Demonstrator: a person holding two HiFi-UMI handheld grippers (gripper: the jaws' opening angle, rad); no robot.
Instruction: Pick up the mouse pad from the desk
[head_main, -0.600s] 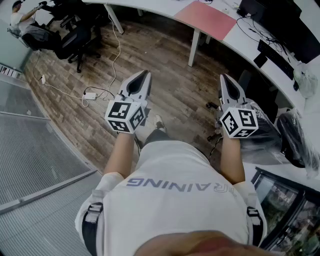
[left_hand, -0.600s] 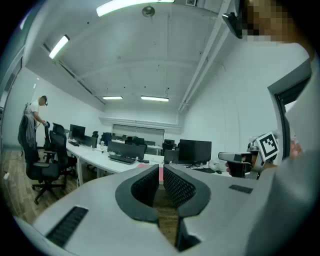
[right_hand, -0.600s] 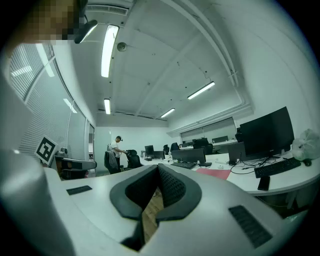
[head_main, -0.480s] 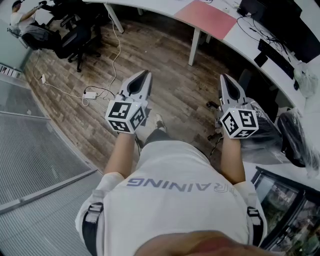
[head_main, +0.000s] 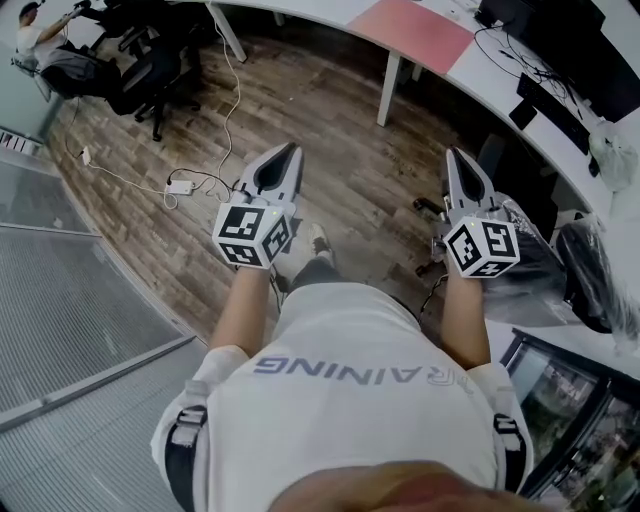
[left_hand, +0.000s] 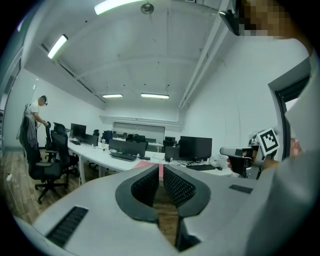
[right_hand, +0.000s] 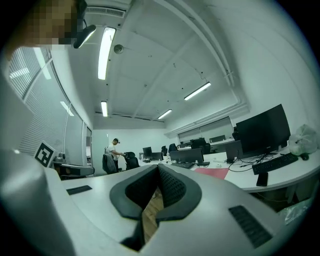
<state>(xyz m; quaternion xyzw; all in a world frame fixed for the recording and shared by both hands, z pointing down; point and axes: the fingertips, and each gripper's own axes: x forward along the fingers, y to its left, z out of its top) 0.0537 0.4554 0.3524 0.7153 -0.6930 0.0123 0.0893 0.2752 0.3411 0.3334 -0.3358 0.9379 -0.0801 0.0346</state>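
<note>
- Floor (head_main: 330, 130): bare wood lay between the person and the desk. A white cable with a power strip (head_main: 180, 188) lay off to the left, clear of the direct path.
- Desk (head_main: 470, 68): long, white, curving across the top of the head view, well apart from both grippers. Step in hand judged as the approach, with nothing reached yet.
- Mouse pad (head_main: 412, 32): pink, lying flat on the desk near its front edge, above a white desk leg (head_main: 385, 95). A keyboard (head_main: 548, 112) sat further right, apart from it.
- Left hand-held gripper (head_main: 292, 150): clenched, jaws together, nothing between them, aimed toward the desk.
- Right hand-held gripper (head_main: 456, 154): likewise clenched and empty.
- Note on doing it well: close on the desk front first and release the jaws of the picking gripper before arriving. The pad looked thin and flat, so a top-down pinch would probably slip. Better to drag it until an edge overhangs the desk rim, then close on that edge. The other gripper could steady the pad.
</note>
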